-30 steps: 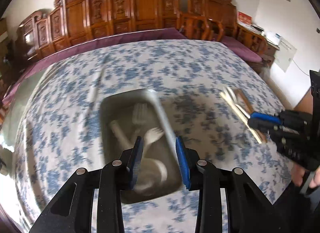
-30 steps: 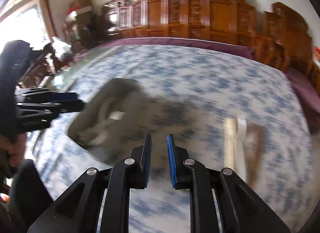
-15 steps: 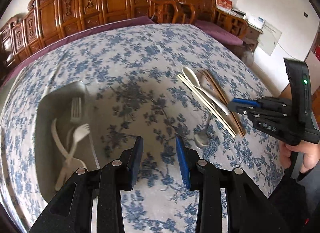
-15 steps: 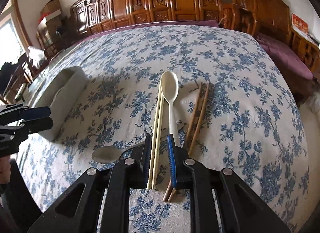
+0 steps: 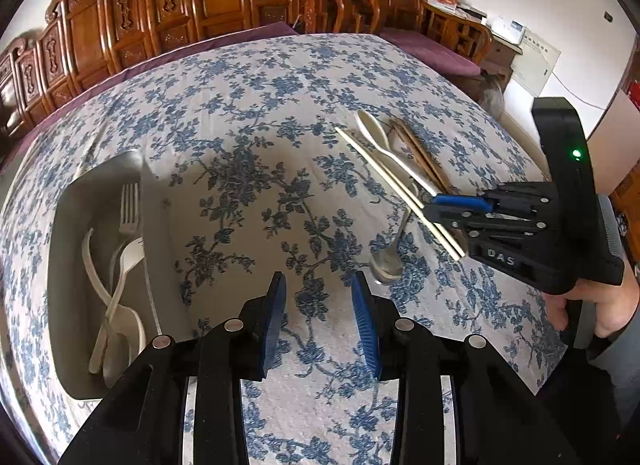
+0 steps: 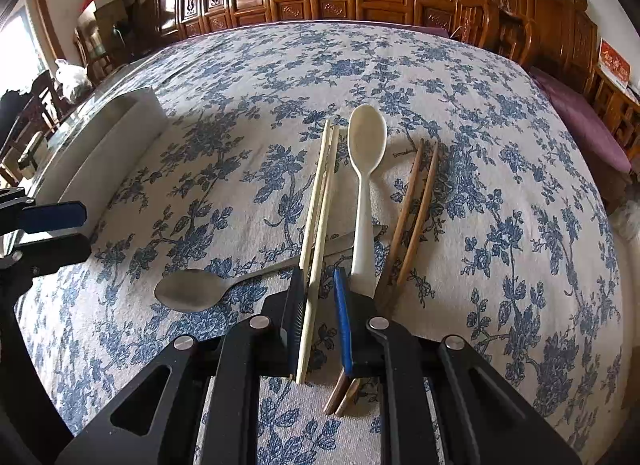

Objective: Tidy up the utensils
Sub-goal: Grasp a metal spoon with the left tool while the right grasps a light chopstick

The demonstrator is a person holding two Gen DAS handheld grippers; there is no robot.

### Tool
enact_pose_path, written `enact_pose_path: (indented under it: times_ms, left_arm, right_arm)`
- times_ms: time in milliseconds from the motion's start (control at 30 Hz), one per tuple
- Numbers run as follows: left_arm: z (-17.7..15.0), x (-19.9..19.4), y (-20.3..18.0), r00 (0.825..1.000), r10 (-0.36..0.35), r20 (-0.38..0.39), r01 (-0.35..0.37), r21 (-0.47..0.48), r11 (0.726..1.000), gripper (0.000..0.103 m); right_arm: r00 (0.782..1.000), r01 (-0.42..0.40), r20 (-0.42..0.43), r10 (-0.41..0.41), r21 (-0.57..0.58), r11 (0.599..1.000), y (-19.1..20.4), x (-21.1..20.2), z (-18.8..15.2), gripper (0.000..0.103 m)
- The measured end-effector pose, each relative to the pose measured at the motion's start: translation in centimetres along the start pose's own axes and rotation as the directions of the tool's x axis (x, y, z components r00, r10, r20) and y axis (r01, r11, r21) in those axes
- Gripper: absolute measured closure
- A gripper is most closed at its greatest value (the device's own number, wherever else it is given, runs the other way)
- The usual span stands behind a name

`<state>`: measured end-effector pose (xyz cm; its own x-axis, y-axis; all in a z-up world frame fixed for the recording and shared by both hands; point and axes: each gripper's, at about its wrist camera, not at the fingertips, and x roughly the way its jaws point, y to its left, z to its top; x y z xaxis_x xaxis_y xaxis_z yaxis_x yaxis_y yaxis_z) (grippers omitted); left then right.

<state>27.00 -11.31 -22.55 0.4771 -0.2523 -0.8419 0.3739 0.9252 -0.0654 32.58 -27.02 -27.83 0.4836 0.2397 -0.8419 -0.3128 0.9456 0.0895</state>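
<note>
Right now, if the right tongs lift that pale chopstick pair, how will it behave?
The pale chopsticks look stiff and light. They are two loose sticks, so one may slip or splay. They lie across the metal spoon, which may shift.

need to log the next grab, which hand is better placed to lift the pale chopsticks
Right. The right gripper already has the pale chopsticks between its fingers, not visibly clamped. The left gripper hangs open over bare tablecloth, between the tray and the utensils.

"DAS" in white on right gripper [image 5: 430, 207] body.
</note>
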Motion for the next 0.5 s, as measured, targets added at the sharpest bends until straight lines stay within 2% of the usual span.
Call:
enact_pose_path:
  times_ms: [33,200,333,400,500]
  left_arm:
    - [0.1,0.2,-0.3,1.0,0.0,-0.001,0.0,0.005,1.0,0.071]
    - [0.9,1.3,-1.3,1.0,-0.001,-0.014,0.001,0.019,1.0,0.071]
    - [1.6,2.6,-2.4,0.999,0.0,-0.033,0.001,0.042,0.999,0.071]
    - [1.9,3.4,-2.8,0.999,0.002,-0.048,0.001,0.055,0.999,0.071]
    - [2.3,4.2,-3.4,0.998,-0.01,-0.067,0.014,0.068,0.998,0.071]
  right_arm:
    - [1.0,0.009,-0.002,-0.009,0.006,1.0,-0.1,0.1,0.1,0.094]
    - [0.999,0.038,-0.025,-0.039,-0.014,0.999,0.2,0.5,-0.1,0.096]
    - [0.999,0.027,-0.026,-0.027,-0.005,1.0,-0.1,0.3,-0.1,0.097]
    - [1.0,0.025,-0.011,-0.025,0.004,1.0,-0.3,0.0,-0.1,0.097]
    - [0.999,0.008,0.053,-0.011,0.052,0.999,-1.2,-1.4,0.4,0.097]
